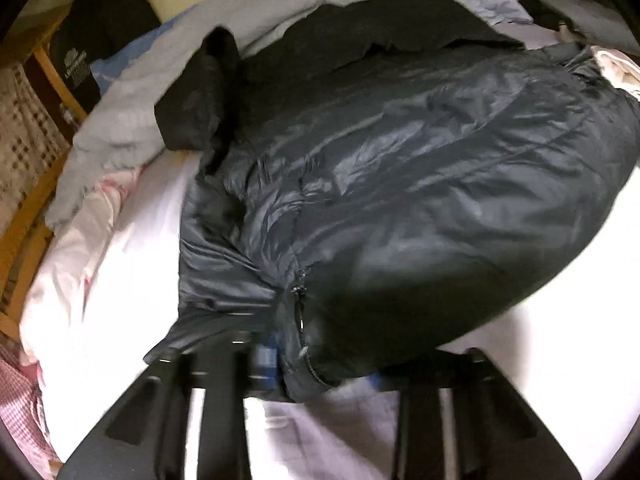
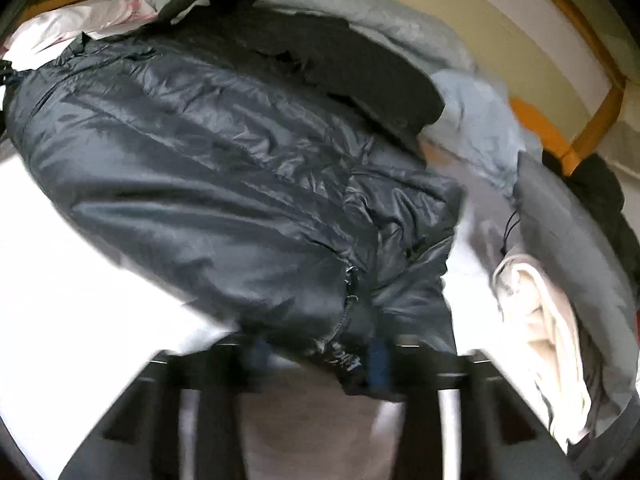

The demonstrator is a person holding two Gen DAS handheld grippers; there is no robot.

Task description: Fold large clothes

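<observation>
A dark navy puffer jacket [image 1: 400, 184] lies spread on the white bed sheet [image 1: 132, 280], with its zipper [image 1: 298, 312] running down to the near hem. In the left wrist view my left gripper [image 1: 318, 368] is shut on the near hem, which bunches between the blue pads [image 1: 264, 356]. In the right wrist view the same jacket [image 2: 208, 168] fills the middle. My right gripper [image 2: 320, 360] is shut on the hem at its other end, beside a zipper [image 2: 348, 292]. Both views are blurred near the fingers.
A light grey blanket [image 1: 132, 120] and black clothes [image 1: 400, 20] are piled behind the jacket. Pink-and-white bedding [image 1: 80, 232] lies at the left, by a wooden bed frame [image 1: 24, 240]. A cream cloth [image 2: 536, 320] and grey garment [image 2: 568, 220] sit at the right.
</observation>
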